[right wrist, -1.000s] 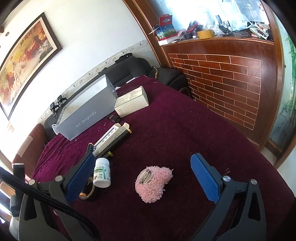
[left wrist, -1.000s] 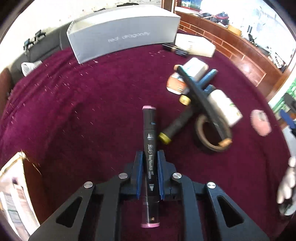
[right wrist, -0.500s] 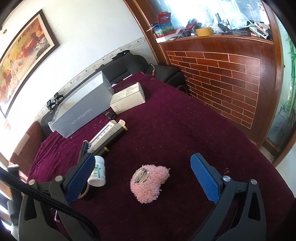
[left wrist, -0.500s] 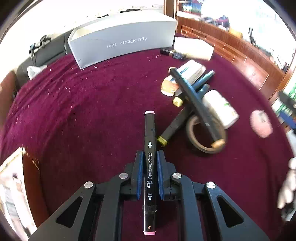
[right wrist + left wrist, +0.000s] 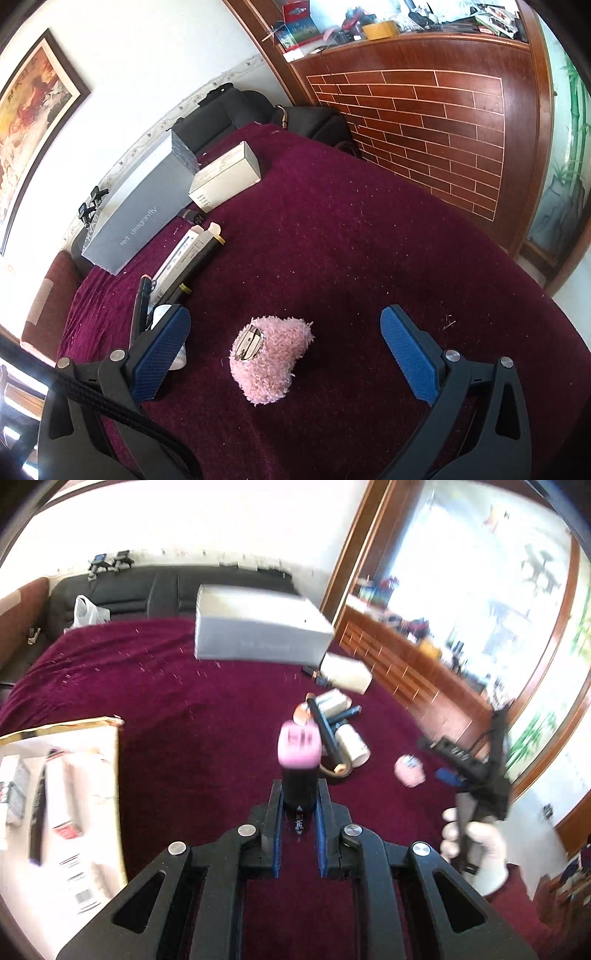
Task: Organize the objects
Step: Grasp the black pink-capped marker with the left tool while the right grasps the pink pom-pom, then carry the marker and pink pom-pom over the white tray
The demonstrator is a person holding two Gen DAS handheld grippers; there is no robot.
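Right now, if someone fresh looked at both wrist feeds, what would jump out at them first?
First, the black marker with a pink cap clamped in the left gripper, raised above the maroon tablecloth and pointing at the camera. Next, the fluffy pink heart-shaped brooch lying between the wide-open fingers of the right gripper. Behind it sits the long grey "red dragonfly" box at the table's far edge.

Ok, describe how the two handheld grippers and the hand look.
Both the left gripper and right gripper are black angular frames with triangular cutouts, silver round bolts and blue textured finger pads. A black braided cable crosses the right one. The hand wears a white glove.
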